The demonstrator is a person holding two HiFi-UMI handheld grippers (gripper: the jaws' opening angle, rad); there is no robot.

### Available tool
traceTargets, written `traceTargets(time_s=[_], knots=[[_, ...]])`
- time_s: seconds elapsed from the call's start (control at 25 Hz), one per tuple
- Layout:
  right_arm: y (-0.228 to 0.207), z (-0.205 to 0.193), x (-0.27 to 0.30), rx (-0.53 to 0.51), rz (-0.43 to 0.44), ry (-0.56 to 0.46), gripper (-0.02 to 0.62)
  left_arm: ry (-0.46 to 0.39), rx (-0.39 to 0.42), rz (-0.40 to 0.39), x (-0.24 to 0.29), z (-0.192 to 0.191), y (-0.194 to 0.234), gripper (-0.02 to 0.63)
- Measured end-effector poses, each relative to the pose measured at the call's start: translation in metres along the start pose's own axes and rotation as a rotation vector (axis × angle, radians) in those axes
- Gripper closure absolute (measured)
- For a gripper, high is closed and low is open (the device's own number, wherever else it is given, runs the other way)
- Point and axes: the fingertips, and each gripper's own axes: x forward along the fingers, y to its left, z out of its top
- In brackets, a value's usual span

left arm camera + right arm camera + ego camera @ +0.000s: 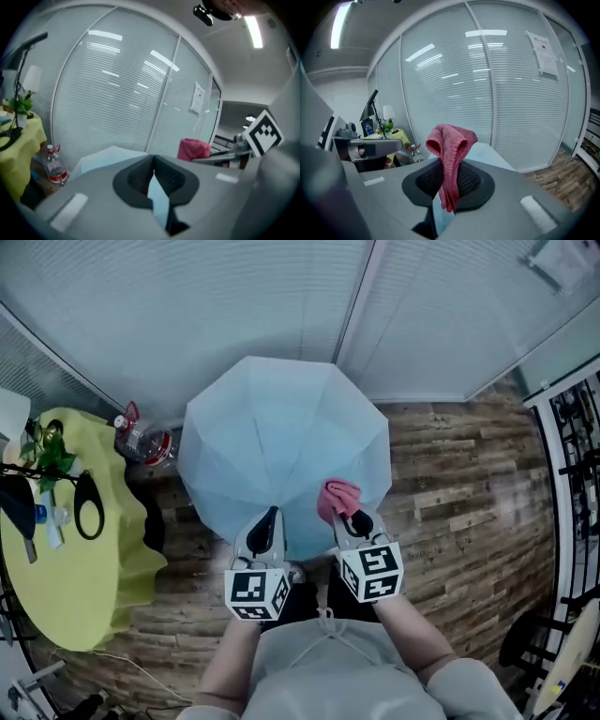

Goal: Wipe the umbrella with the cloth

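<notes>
An open light-blue umbrella (281, 437) rests on the wood floor against the glass wall; its canopy also shows in the left gripper view (105, 157) and the right gripper view (487, 152). My right gripper (349, 514) (449, 164) is shut on a pink cloth (337, 495) (450, 140), which bunches above the jaws and sits over the canopy's near right panel. My left gripper (269, 518) (153, 161) hovers over the near edge of the canopy, tips touching, with nothing held; only blue canopy shows through the slit behind the tips. The cloth (193, 149) appears to its right.
A round table with a yellow cover (66, 596) stands at the left, carrying a plant (47, 454) and small dark items. A water bottle (141, 439) (54, 166) lies on the floor between the table and the umbrella. A black rack (577, 446) lines the right edge.
</notes>
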Motion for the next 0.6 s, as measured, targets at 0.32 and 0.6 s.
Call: traceTargets(time_s=[0.32,0.6], knots=[[0.022,0.085,-0.069,-0.049,-0.027,-0.201,0.543,-0.231,0.104,-0.042,-0.063,0.112,-0.025,0.6],[0.023,0.121,-0.11,-0.107,-0.039,-0.282,0.546,-0.323,0.155,-0.064,-0.095,0.154,-0.046,0.6]])
